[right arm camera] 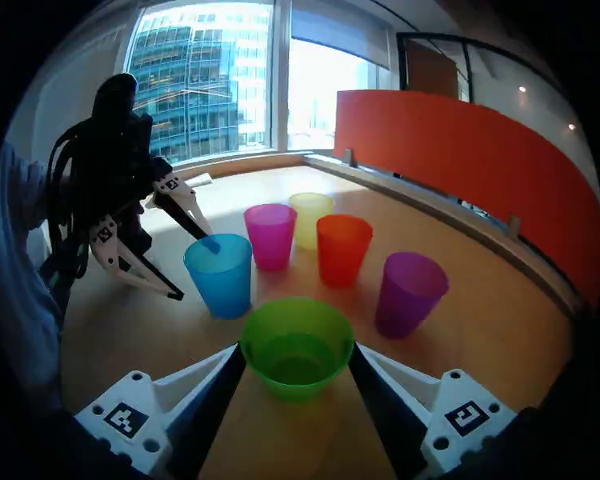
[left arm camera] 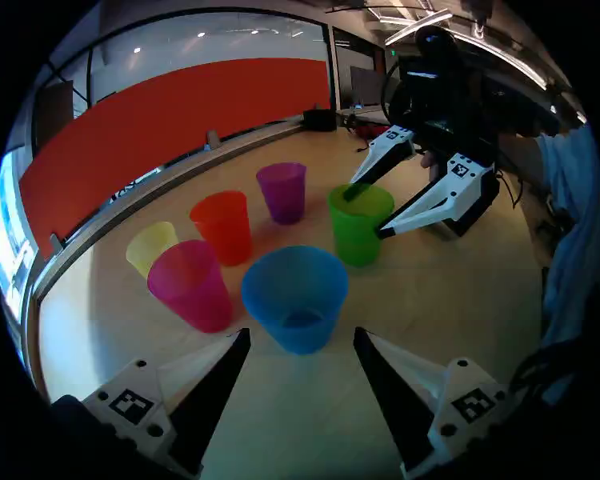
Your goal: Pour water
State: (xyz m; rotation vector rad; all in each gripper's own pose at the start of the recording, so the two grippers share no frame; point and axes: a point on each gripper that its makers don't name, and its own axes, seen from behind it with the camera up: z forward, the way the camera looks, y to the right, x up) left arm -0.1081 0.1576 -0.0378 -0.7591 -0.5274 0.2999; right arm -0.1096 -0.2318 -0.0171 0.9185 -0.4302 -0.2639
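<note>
Each tool is set about its own cup among six cups on a wood table [left arm camera: 452, 288].

The left tool [left arm camera: 300, 331] stands wide, its fingers either side of the blue cup [left arm camera: 294, 292] with a gap showing at each tip; a little liquid lies in the bottom of that cup. The right tool [right arm camera: 296, 347] is narrowed onto the green cup [right arm camera: 298, 352], a finger lying against each side, and the cup rests upright on the table with liquid low inside. Beyond these two cups, all upright and close together, stand the pink cup [left arm camera: 190, 284], yellow cup [left arm camera: 150, 246], orange cup [left arm camera: 222, 226] and purple cup [left arm camera: 282, 190]. The blue and green cups stand side by side, near but apart. A light sleeve [left arm camera: 576, 208] shows behind the right tool.
</note>
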